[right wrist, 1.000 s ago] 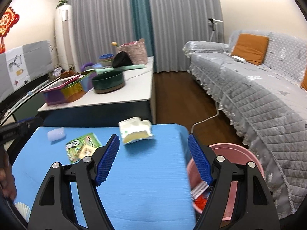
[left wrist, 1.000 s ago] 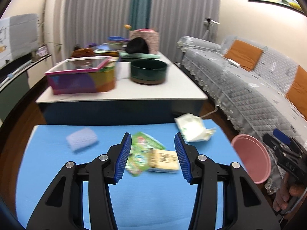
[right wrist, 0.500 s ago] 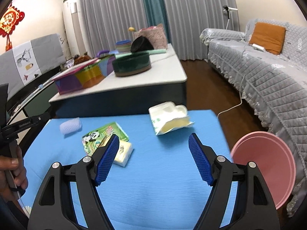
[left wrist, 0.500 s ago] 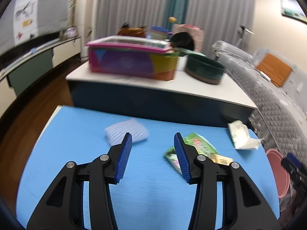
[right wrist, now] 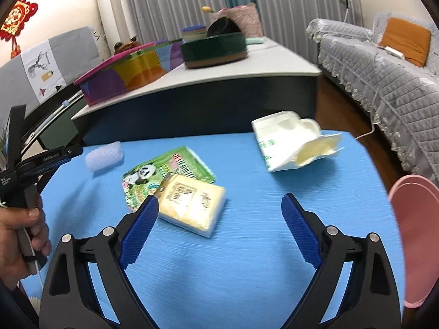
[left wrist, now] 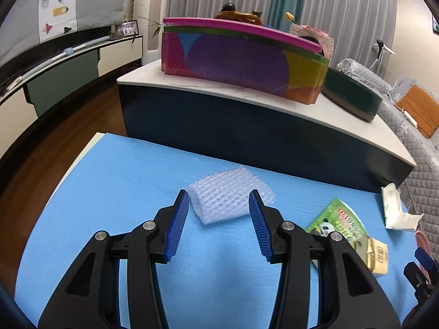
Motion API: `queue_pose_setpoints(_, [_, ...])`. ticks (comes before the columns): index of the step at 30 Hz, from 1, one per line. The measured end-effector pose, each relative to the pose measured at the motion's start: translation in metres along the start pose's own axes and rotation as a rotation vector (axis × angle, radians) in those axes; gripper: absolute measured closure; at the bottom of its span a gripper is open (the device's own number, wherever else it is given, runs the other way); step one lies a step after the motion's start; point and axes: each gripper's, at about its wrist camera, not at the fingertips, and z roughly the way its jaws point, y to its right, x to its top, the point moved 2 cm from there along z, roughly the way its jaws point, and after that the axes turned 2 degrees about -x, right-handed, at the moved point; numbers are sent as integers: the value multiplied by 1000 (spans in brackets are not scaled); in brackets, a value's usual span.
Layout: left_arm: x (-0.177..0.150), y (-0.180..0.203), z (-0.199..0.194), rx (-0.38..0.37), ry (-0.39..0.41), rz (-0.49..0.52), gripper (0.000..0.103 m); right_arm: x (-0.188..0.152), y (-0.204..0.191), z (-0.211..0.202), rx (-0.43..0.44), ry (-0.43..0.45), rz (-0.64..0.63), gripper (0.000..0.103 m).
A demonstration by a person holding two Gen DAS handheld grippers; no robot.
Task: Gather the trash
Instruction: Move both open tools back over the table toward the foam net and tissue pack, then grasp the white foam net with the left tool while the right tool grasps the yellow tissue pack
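**White foam netting between parted left fingers; four trash items on blue mat**

White foam net sleeve (left wrist: 229,197): lies flat on the blue mat (left wrist: 123,181), its near edge between the tips of the left gripper (left wrist: 219,203), whose jaws stand apart and touch nothing.

Green panda wrapper (right wrist: 167,174): flat on the mat, partly under the yellow packet (right wrist: 192,205), which lies just beyond the left fingertip of the right gripper (right wrist: 219,205); jaws wide, nothing held.

White torn pouch (right wrist: 290,144): farther back on the mat, right of the wrapper.

Right wrist view alone shows the pink bin (right wrist: 414,235) at the mat's right edge and the person's left hand (right wrist: 19,235) on its gripper handle. Left wrist view alone shows the netting's mesh closely.
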Motion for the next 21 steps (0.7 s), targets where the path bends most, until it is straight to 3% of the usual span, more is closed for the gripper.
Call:
queue_pose_setpoints(6, [1, -2, 10, 5, -14, -1, 57, -1, -18, 20, 7, -41, -24, 9])
queue_pose_setpoints(11, [6, -6, 20, 0, -23, -35, 50, 0, -24, 35, 0, -69, -45, 7])
queue_pose_setpoints(21, [1, -1, 41, 0, -95, -46, 50, 0, -28, 51, -10, -122, -51, 7])
